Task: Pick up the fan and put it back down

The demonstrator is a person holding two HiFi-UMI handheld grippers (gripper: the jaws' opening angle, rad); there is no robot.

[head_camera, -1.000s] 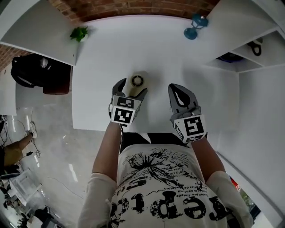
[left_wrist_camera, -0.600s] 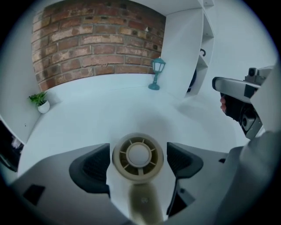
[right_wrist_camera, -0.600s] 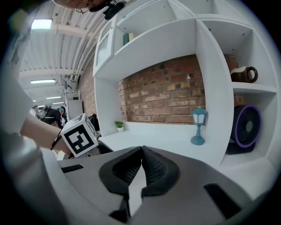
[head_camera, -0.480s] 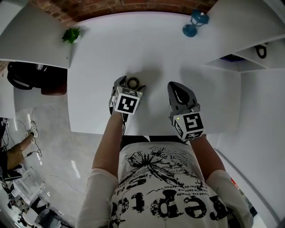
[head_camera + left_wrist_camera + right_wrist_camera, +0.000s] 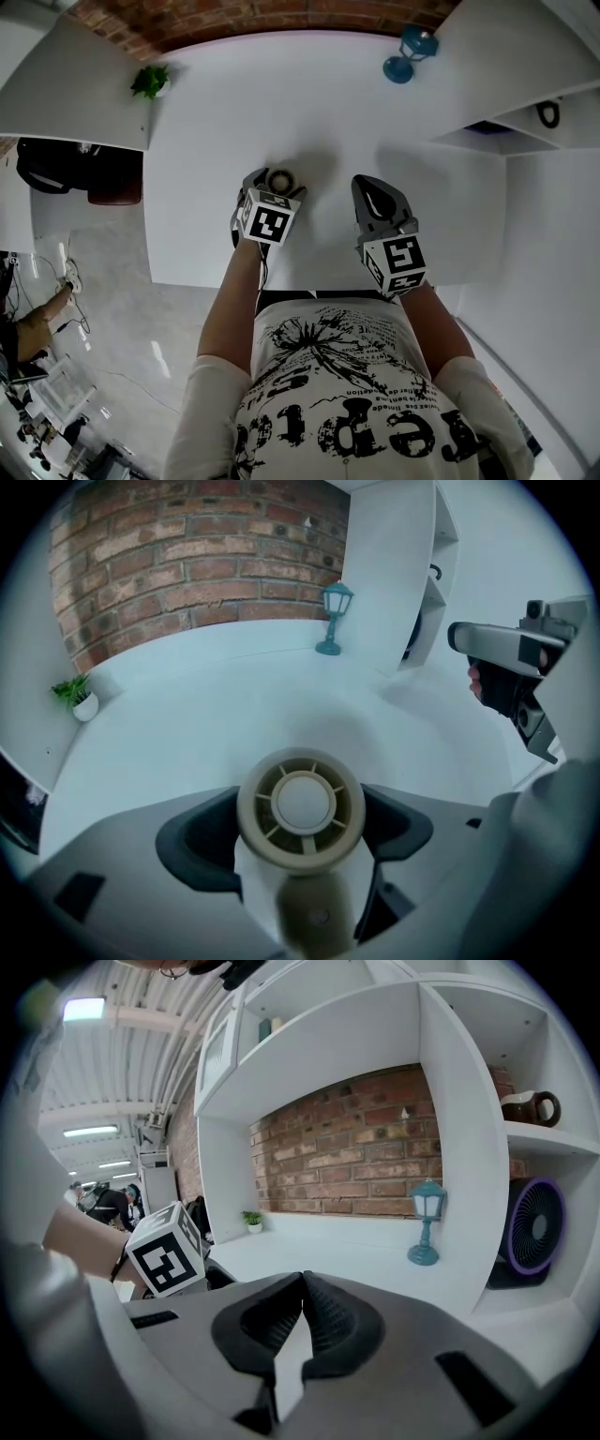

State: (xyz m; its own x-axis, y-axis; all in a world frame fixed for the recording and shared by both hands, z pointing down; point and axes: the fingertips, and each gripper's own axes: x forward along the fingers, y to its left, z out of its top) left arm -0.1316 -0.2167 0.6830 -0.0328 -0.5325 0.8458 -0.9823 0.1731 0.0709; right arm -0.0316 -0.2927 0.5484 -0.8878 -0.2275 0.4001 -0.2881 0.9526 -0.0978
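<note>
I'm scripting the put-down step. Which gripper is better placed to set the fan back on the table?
Left. The left gripper grips the fan between its fingers over the white table; the right gripper is shut, empty and off to the side.

I see only the round top of the fan (image 5: pixel 281 177) in the head view; the left gripper (image 5: pixel 277 187) covers the rest. In the left gripper view its handle is blurred and cut off at the bottom edge. I can't tell if it touches the table (image 5: pixel 225 112). There the right gripper (image 5: pixel 464 639) runs off the frame. The people (image 5: pixel 108 1202) are too small to make out.
</note>
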